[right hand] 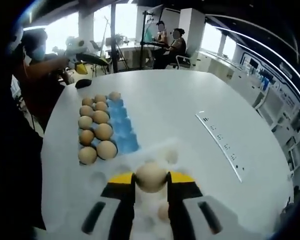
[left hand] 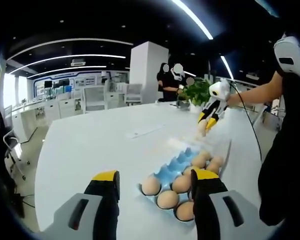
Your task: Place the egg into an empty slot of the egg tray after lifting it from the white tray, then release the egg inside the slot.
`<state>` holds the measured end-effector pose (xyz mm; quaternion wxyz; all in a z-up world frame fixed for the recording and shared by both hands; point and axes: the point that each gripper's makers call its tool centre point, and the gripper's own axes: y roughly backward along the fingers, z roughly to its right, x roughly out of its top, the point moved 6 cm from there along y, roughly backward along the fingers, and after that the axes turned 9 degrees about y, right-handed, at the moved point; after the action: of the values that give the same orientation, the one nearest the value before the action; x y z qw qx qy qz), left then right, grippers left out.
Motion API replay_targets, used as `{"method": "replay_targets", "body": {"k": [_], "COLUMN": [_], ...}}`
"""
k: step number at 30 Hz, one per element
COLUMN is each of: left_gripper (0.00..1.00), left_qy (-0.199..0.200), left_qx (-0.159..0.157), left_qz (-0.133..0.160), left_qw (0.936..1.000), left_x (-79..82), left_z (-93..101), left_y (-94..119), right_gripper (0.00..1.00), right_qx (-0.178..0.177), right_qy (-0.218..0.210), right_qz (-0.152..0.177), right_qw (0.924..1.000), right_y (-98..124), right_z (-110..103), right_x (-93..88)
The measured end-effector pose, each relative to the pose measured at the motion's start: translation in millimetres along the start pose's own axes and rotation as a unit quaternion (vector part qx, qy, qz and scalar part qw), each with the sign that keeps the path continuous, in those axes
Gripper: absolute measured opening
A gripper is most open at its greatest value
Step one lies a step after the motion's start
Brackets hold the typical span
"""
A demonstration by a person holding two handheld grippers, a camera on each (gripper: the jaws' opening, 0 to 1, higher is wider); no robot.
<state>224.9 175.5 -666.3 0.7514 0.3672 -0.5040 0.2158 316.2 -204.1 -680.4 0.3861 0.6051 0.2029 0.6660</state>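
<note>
Closest in the right gripper view, right gripper [right hand: 151, 179] clamped on an egg [right hand: 151, 177], yellow-tipped jaws pressed against both its sides, held above the white tray [right hand: 171, 145]. Below and between the jaws, another egg [right hand: 163, 212] lying in that blurred white tray, and one more pale egg [right hand: 171, 157] just beyond the held one. Farther out and to the left, blue egg tray [right hand: 121, 120] on the white table [right hand: 175, 100], its left two rows filled with brown eggs [right hand: 96, 131], its right row of slots bare blue. Right of that, a long flat strip [right hand: 221, 144] lying on the table. At the far left, left gripper [right hand: 81, 68] in a person's hand, well away from the egg tray. Beyond the table, seated people [right hand: 169, 45] near a white pillar.

Nearest in the left gripper view, left gripper [left hand: 155, 182] standing wide open with nothing between its jaws, hovering over bare table [left hand: 90, 145] just beside the egg tray [left hand: 172, 167]. Just past the right jaw, brown eggs [left hand: 166, 192] sitting in the tray's slots. Farther off, white tray [left hand: 182, 144] as a pale blur, and above it the right gripper [left hand: 206, 125] gripping the egg [left hand: 202, 126], held by an outstretched arm. Behind, a potted plant [left hand: 196, 92] and standing people [left hand: 171, 80].
</note>
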Motion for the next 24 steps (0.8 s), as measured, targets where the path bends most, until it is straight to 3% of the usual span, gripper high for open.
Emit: {"method": "replay_targets", "body": {"k": [24], "left_gripper": [0.57], "left_qy": [-0.004], "left_qx": [0.0], "left_qz": [-0.005], "left_qw": [1.0], "left_x": [-0.7], "left_z": [-0.2], "left_y": [1], "right_gripper": [0.24], "right_qx": [0.024], "right_qy": [0.02], "right_qz": [0.023], "right_qw": [0.9992], "right_y": [-19], "right_z": [-9], "right_x": [23.6]}}
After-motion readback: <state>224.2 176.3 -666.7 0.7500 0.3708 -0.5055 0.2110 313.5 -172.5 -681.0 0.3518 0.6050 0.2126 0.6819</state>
